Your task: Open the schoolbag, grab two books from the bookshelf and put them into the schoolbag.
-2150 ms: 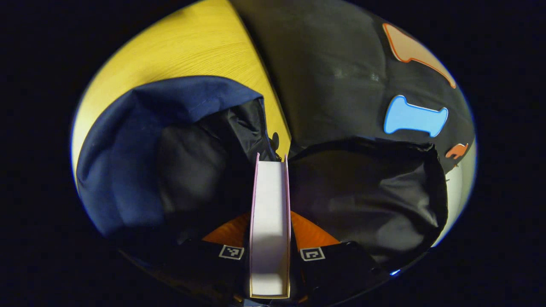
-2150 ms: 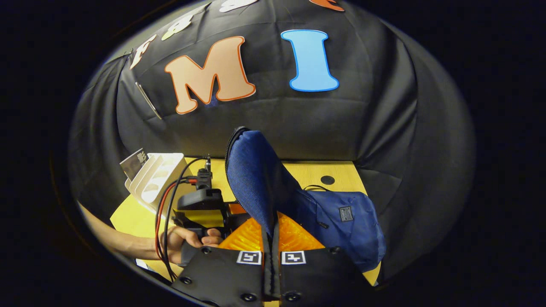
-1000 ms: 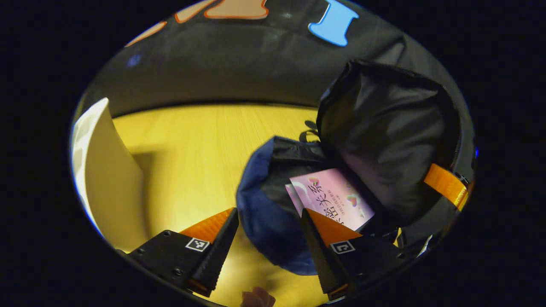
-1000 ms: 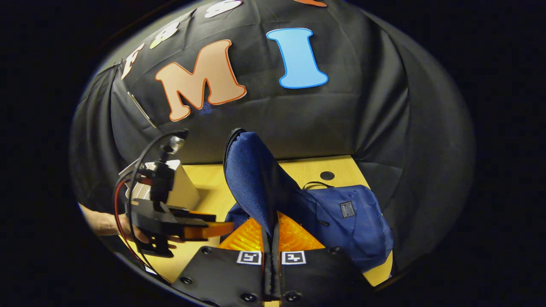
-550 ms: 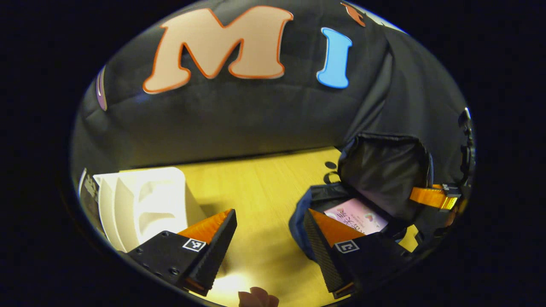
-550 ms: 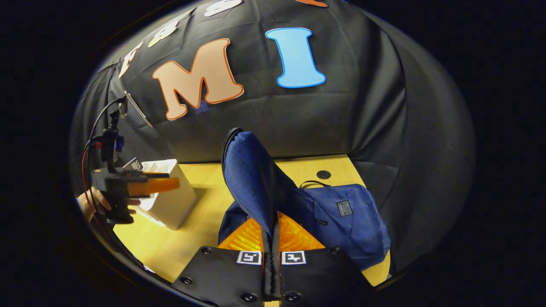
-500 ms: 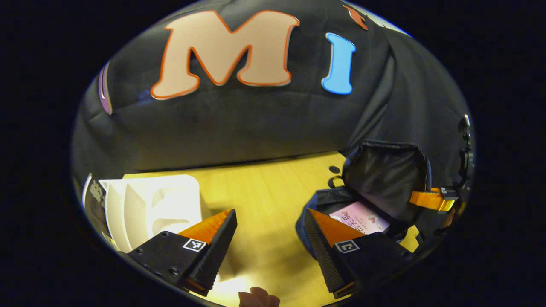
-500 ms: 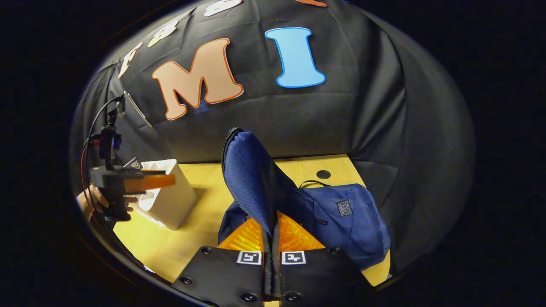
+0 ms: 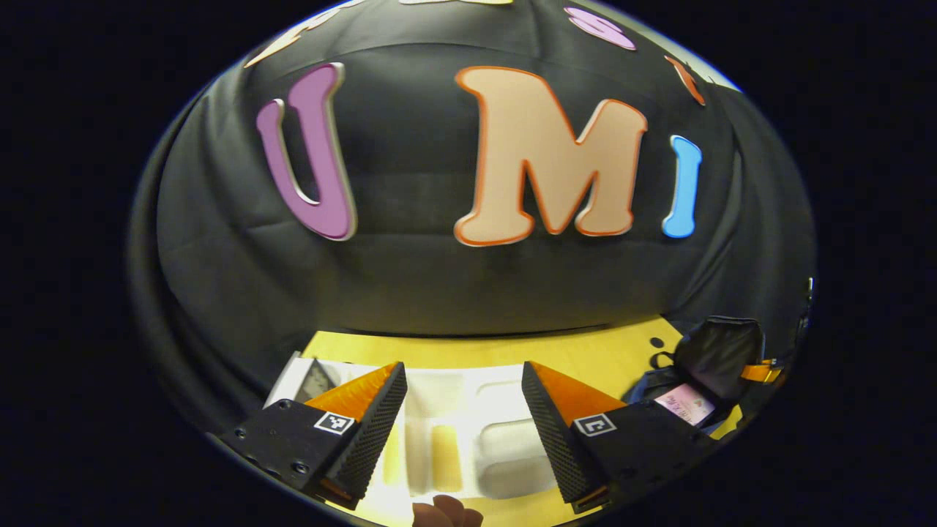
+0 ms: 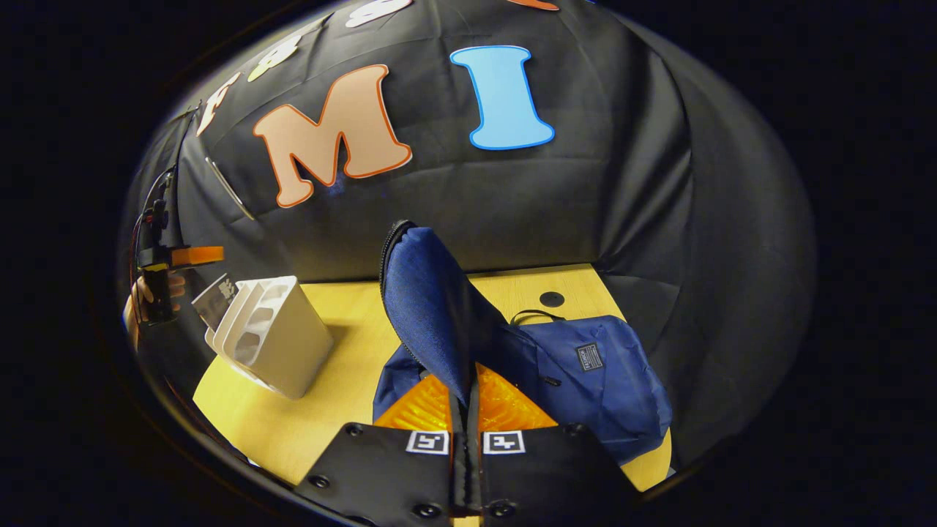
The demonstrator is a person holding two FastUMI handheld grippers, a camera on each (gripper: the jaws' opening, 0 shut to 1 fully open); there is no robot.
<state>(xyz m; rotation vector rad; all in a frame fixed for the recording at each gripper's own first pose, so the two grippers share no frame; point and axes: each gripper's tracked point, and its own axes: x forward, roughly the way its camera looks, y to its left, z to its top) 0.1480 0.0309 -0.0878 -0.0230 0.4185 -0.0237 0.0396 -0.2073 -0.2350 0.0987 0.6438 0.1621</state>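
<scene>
The blue schoolbag lies on the yellow table, and my right gripper is shut on its raised flap, holding the bag open. In the left gripper view the open schoolbag sits far right with a pink book inside. My left gripper is open with nothing between its fingers and hovers over the white bookshelf. A dark book stands at the shelf's left end. In the right gripper view the left gripper hangs at the far left, above the bookshelf and its book.
A hand holds the left gripper at the far left. The yellow table has bare room between shelf and bag and a small round hole at the back. The black cloth wall stands close behind.
The left gripper let go of the pink book inside the bag, opened, and swung left and up until it stood over the bookshelf. The right gripper kept the flap raised.
</scene>
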